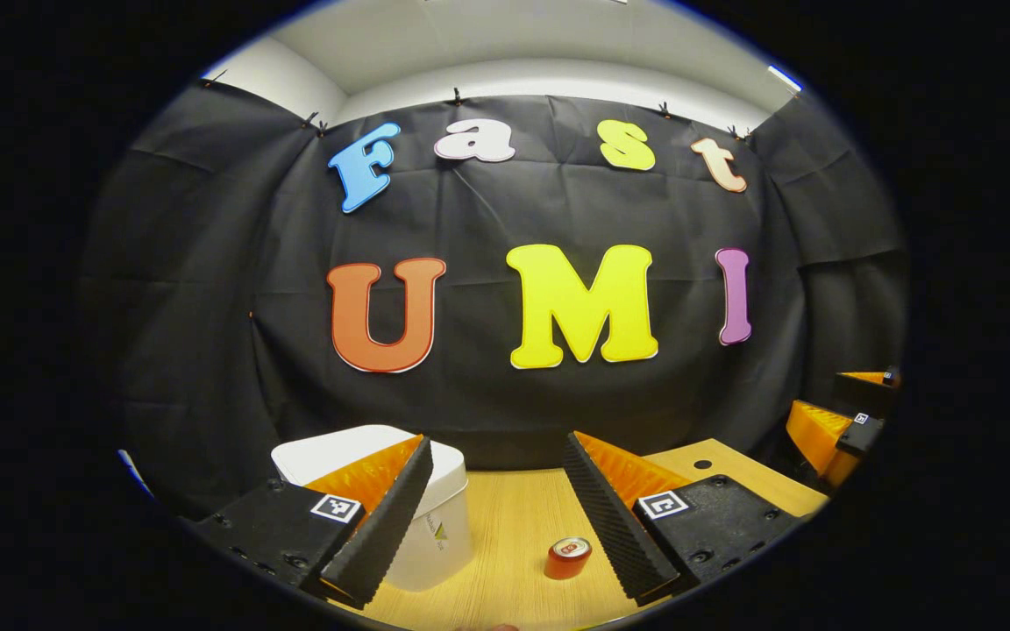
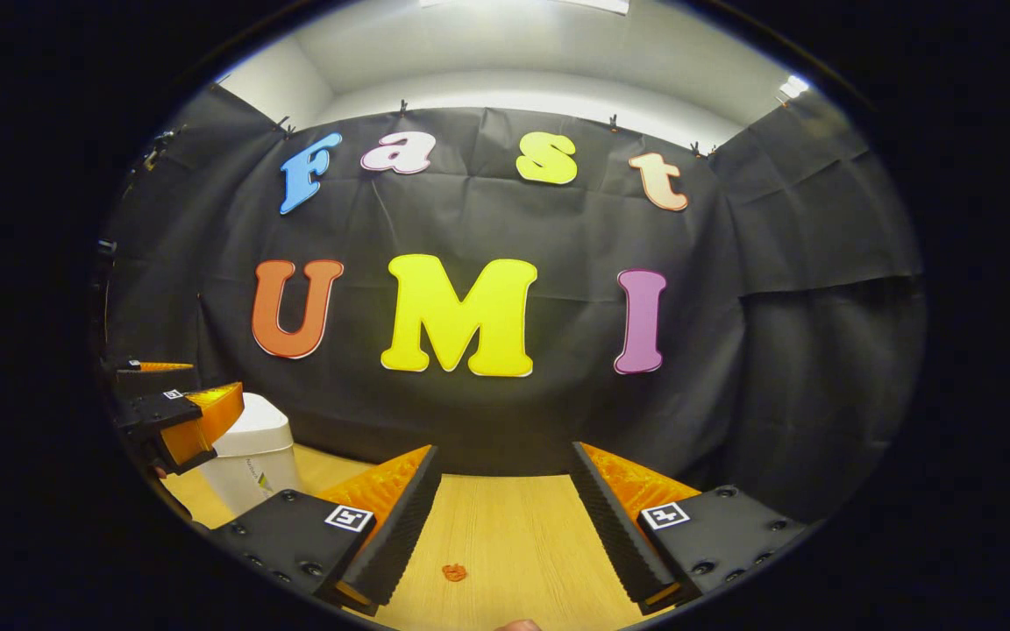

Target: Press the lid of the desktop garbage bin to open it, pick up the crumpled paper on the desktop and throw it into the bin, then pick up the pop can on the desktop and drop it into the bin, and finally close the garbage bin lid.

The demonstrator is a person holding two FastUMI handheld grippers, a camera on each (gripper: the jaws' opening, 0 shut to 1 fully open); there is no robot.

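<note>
Wood-grain desktop point(image 1: 514, 526) carries a smooth white bin point(image 1: 435, 526), cylindrical can point(image 1: 568, 557), crumpled paper point(image 2: 454, 572); both claws gape empty.

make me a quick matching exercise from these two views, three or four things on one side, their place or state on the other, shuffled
Things:
1. garbage bin
2. pop can
3. crumpled paper
4. left gripper

Place or state:
A. small, lying on the bare table between the right gripper's fingers in the right gripper view
B. open, holding nothing
C. white, lid down
D. upright on the table, right of the bin in the left gripper view

Pairs: 1-C, 2-D, 3-A, 4-B
</note>
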